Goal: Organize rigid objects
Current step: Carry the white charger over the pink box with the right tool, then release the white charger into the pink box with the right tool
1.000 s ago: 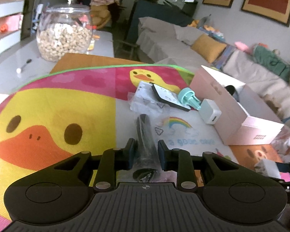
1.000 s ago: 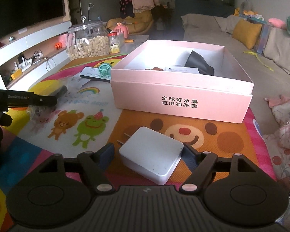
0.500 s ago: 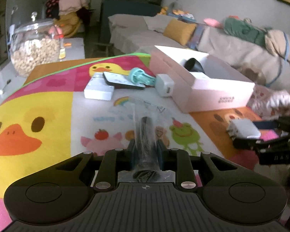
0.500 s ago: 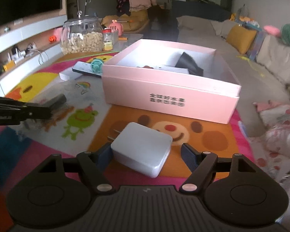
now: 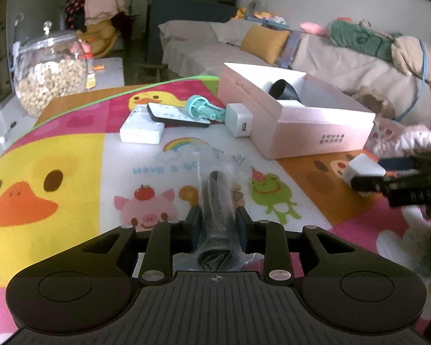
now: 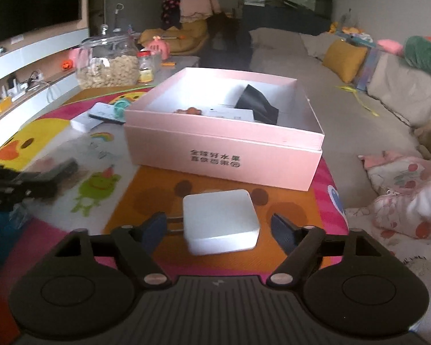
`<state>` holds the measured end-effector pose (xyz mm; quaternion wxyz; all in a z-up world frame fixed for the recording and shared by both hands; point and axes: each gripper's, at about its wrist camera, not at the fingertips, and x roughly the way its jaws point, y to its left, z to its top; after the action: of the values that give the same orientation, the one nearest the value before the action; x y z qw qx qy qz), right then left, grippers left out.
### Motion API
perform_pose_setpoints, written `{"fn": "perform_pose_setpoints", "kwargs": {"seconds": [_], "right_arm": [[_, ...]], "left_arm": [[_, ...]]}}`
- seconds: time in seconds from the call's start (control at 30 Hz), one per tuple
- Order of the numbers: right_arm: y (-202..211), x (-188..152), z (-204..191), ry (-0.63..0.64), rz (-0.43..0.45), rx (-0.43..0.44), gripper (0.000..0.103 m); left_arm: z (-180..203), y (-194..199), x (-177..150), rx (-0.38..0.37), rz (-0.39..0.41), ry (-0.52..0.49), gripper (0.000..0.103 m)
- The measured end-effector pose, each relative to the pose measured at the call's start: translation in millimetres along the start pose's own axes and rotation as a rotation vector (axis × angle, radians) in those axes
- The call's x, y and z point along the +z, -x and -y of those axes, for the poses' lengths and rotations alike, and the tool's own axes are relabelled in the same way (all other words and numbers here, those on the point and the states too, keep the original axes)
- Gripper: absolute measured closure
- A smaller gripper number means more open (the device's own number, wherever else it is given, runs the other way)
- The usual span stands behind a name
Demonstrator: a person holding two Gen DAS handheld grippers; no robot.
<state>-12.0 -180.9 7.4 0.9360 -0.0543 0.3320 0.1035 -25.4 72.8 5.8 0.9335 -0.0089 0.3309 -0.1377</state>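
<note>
My left gripper is shut on a black cylindrical object in a clear plastic bag and holds it above the cartoon mat. My right gripper is open, with a white charger block between its jaws; the block also shows in the left wrist view. The open pink box stands just beyond it and holds a black object and white items. It also shows in the left wrist view. The left gripper appears at the left edge of the right wrist view.
On the mat behind lie a white box, a black remote, a teal plastic piece and a white adapter. A glass jar of nuts stands at the back left. A sofa runs along the right.
My left gripper has lifted the bagged black object and swung right toward the pink box. My right gripper has moved a little closer to the box, the charger turning between its jaws.
</note>
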Motion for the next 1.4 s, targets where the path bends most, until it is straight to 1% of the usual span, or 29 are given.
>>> {"fn": "perform_pose_setpoints", "kwargs": {"seconds": [0.07, 0.13, 0.17, 0.2, 0.23, 0.27, 0.37, 0.5, 0.63, 0.67, 0.73, 0.77, 0.83, 0.9, 0.97, 1.03, 1.1, 1.2, 1.27, 1.4], "right_arm": [[-5, 4, 4, -0.041, -0.01, 0.019, 0.021], [-8, 7, 5, -0.054, -0.013, 0.042, 0.026], [-8, 7, 3, -0.049, -0.014, 0.052, 0.031], [-7, 7, 1, -0.042, -0.015, 0.06, 0.033], [-6, 6, -1, -0.034, -0.011, 0.062, 0.037], [-4, 6, -3, -0.031, -0.007, 0.06, 0.047], [1, 7, -3, -0.039, -0.02, 0.102, 0.047], [10, 5, -5, -0.025, -0.009, 0.102, 0.047], [20, 1, -8, -0.011, 0.001, 0.11, 0.047], [22, 1, -9, -0.005, 0.004, 0.11, 0.047], [25, 1, -10, 0.003, 0.01, 0.109, 0.047], [26, 1, -11, 0.005, 0.013, 0.109, 0.047], [27, 2, -12, 0.009, 0.017, 0.11, 0.047], [27, 1, -12, 0.009, 0.015, 0.113, 0.047], [28, 1, -13, 0.009, 0.015, 0.109, 0.047], [31, 0, -13, 0.014, 0.02, 0.097, 0.047], [37, 0, -12, 0.021, 0.034, 0.087, 0.047], [51, 2, -5, 0.018, 0.068, 0.08, 0.047], [63, 5, 1, 0.002, 0.099, 0.067, 0.047], [95, 15, 13, -0.033, 0.195, 0.047, 0.048]], "left_arm": [[-1, -1, 2, -0.002, -0.006, 0.016, 0.072], [-3, -3, 4, -0.004, -0.007, 0.039, 0.073], [-4, -4, 5, -0.004, -0.004, 0.053, 0.074], [-4, -5, 6, -0.004, 0.0, 0.07, 0.074], [-5, -6, 7, -0.003, 0.004, 0.081, 0.075], [-5, -7, 8, -0.002, 0.008, 0.095, 0.075], [-5, -9, 10, -0.001, 0.008, 0.101, 0.077], [5, -6, 9, 0.017, -0.012, 0.035, 0.076], [12, -2, 0, -0.014, -0.005, -0.069, 0.072], [12, -2, -1, -0.015, -0.003, -0.079, 0.072], [11, -5, 3, -0.016, -0.016, -0.057, 0.072], [11, -7, 6, -0.013, -0.024, -0.041, 0.075], [13, -12, 12, 0.003, -0.036, -0.015, 0.076], [15, -18, 16, 0.013, -0.033, -0.012, 0.078], [17, -21, 17, 0.004, -0.02, -0.022, 0.079], [17, -21, 18, -0.021, -0.014, -0.028, 0.079], [20, -13, 16, -0.054, -0.006, -0.068, 0.08], [29, 8, 13, -0.076, 0.021, -0.146, 0.08], [35, 24, 15, -0.109, 0.043, -0.162, 0.08], [55, 57, 32, -0.166, 0.131, -0.235, 0.08]]}}
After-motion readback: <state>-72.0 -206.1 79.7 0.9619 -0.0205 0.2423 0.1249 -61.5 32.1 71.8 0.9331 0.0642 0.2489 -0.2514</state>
